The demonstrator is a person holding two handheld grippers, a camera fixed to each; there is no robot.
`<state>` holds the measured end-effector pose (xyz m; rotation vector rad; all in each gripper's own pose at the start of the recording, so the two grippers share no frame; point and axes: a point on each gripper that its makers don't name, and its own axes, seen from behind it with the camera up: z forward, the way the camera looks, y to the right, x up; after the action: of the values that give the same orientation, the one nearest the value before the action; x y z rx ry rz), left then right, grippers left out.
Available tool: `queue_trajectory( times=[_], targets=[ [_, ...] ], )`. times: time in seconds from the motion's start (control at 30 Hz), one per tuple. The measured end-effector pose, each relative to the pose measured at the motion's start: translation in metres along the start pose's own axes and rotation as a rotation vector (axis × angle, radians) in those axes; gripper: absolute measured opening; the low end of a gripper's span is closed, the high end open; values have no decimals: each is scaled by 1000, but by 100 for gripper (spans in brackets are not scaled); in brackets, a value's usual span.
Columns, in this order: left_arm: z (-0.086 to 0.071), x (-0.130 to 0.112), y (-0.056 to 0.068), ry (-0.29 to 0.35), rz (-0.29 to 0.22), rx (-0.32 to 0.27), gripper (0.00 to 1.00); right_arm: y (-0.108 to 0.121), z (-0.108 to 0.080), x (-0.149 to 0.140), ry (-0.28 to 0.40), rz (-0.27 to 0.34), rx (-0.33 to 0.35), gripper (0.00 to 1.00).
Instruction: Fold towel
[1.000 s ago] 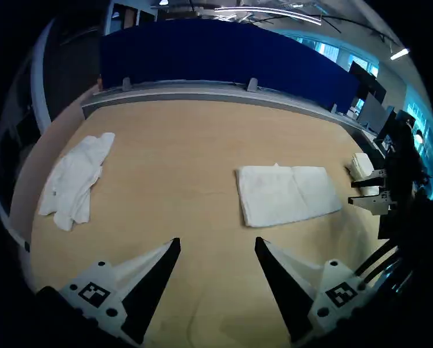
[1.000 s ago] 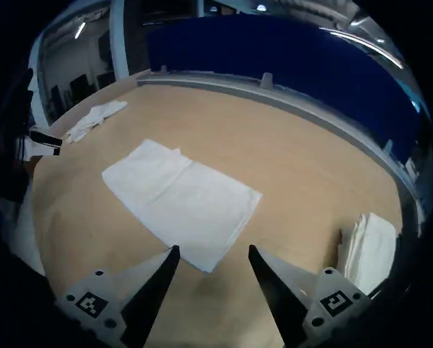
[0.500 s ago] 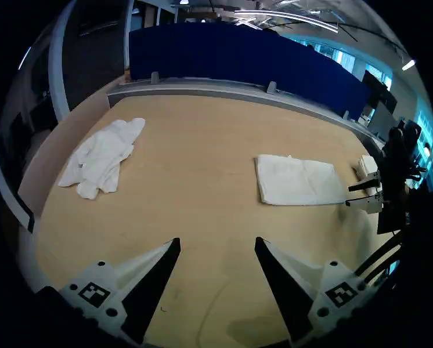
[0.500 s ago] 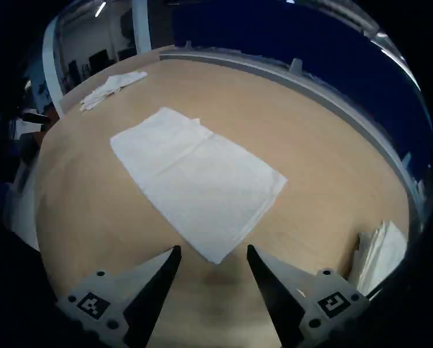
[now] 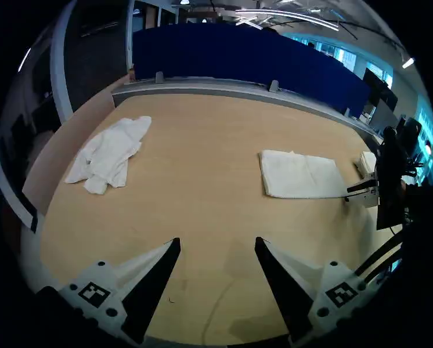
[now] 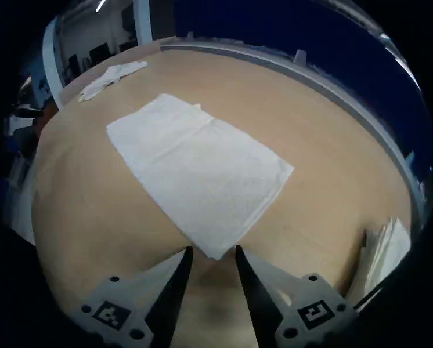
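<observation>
We hold the left gripper (image 5: 216, 240) low over the table (image 5: 205, 145), its fingers wide apart with nothing between them. The towel (image 5: 300, 174) lies flat, folded into a long rectangle, on the table's right half. In the right gripper view the towel (image 6: 199, 168) runs away from us on a slant, its near corner lying just between the tips of the right gripper (image 6: 212, 249). Those fingers stand a narrow gap apart, and we cannot tell whether they touch the cloth. A crumpled cloth (image 5: 109, 153) lies well apart at the far left. A stack (image 6: 385, 249) of folded cloths sits near the right edge.
</observation>
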<state>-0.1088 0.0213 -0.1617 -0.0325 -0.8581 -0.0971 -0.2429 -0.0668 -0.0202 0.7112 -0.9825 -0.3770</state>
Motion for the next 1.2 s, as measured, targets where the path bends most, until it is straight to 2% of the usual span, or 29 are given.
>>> queue_trajectory(
  times=[0.03, 0.1, 0.3, 0.37, 0.4, 0.57, 0.7, 0.97, 1.2],
  targets=[
    [-1, -1, -1, -2, -2, 1, 95, 0, 0, 0, 1, 1, 0, 46],
    [-2, -3, -2, -7, -7, 4, 95, 0, 0, -1, 3, 3, 1, 30],
    [-3, -6, -2, -12, -21, 0, 95, 2, -1, -2, 1, 8, 1, 21],
    [-3, -7, -2, -14, -22, -1, 95, 3, -1, -1, 3, 4, -3, 8],
    [-2, -7, -2, -14, -22, -1, 95, 3, -1, -1, 4, 2, -6, 6],
    [-1, -7, 0, -17, -16, -5, 95, 3, -3, 2, 9, -8, -12, 4],
    [-1, -7, 2, -17, -13, -11, 95, 2, -11, 17, 34, -23, -21, 4],
    [-4, -3, 4, -8, -10, -19, 95, -3, -34, 66, 99, -70, -28, 4],
    [-10, -1, 2, -1, -11, -21, 95, -17, -48, 115, 146, -146, -24, 4]
  ],
)
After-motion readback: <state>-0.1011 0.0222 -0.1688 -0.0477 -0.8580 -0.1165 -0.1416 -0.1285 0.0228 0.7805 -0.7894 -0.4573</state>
